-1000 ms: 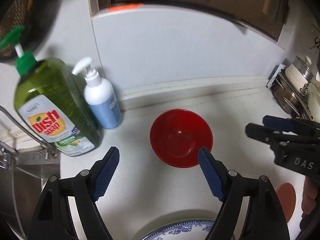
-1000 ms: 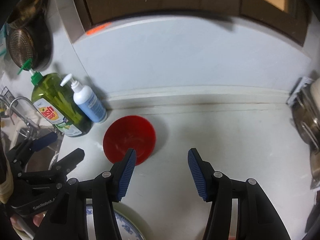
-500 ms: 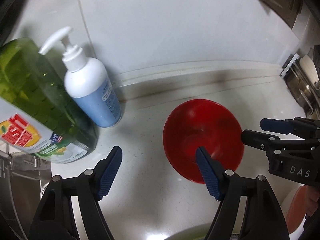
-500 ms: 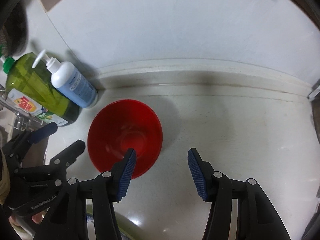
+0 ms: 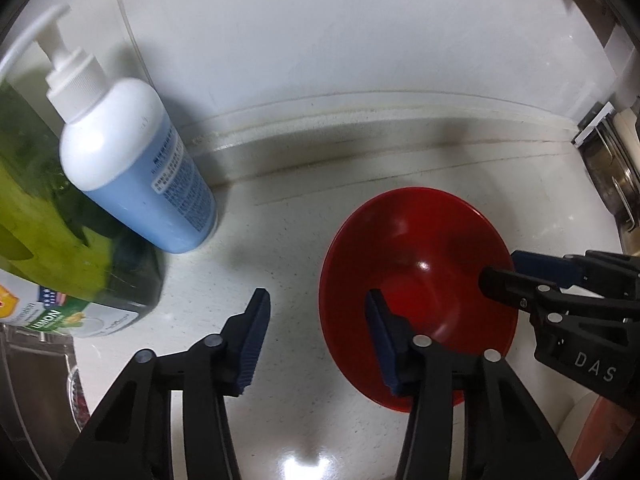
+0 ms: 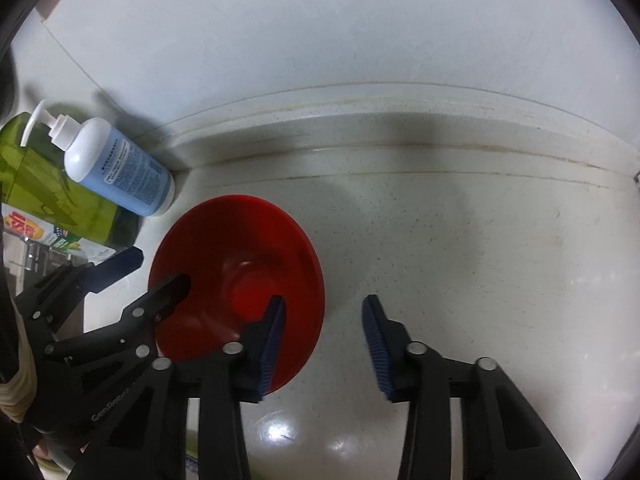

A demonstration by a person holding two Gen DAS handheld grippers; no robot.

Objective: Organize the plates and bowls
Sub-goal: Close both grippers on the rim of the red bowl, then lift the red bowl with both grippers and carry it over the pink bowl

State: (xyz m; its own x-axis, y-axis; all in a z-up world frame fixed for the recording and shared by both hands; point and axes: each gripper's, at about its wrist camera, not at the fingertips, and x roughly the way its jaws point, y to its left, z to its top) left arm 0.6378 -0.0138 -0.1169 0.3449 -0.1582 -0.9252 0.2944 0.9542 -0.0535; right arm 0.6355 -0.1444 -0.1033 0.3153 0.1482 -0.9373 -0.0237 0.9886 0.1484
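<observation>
— Where's the red bowl (image 5: 416,280)?
— Centre-right on the bench (image 5: 288,248), straddled at opposite rims by the wide left gripper (image 5: 316,344) and wide right gripper (image 6: 324,344).
— Anything cut off?
— The dish soap bottle (image 5: 48,208), at left edge.

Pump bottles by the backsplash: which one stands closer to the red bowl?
The white-and-blue pump bottle. It stands between the green dish soap bottle and the red bowl, just off the bowl's rim; the green one sits farther left, beyond it.
</observation>
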